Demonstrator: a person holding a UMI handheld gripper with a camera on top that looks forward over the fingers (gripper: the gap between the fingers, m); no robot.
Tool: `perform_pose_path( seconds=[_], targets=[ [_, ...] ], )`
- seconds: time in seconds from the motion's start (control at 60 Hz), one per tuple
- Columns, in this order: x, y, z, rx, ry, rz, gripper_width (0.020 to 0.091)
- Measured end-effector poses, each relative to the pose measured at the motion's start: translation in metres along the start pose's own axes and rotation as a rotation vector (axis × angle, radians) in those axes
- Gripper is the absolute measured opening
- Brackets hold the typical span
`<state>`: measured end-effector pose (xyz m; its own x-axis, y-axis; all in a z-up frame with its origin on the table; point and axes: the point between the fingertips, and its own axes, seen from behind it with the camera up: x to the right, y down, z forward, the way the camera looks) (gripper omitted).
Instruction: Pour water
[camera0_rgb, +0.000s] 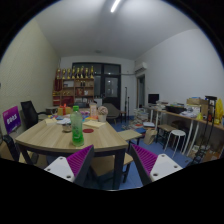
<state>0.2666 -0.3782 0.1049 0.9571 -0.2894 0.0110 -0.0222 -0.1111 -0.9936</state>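
Tongs-mounted view, level, far from table (50, 137)

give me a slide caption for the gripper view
Open tongs face a green bottle on a round wooden table, well beyond the fingers.

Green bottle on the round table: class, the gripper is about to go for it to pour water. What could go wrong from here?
1. The green bottle stands well beyond the open gripper, so a long approach may arrive off-centre and knock the tall bottle over.
2. Small items crowd the round table beside the bottle; a finger could catch them, or spilled water could reach them.
3. Chairs ring the table and may hinder the approach.
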Motion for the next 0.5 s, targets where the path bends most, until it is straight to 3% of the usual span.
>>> perform_pose_path(
  seconds=[0.283, 0.5],
  targets=[
    [-0.006, 0.001, 0.027, 0.006, -0.026, 0.007, 0.0828],
    [-0.074, -0.008, 0.103, 0.050, -0.116, -0.009, 0.0825]
  ],
)
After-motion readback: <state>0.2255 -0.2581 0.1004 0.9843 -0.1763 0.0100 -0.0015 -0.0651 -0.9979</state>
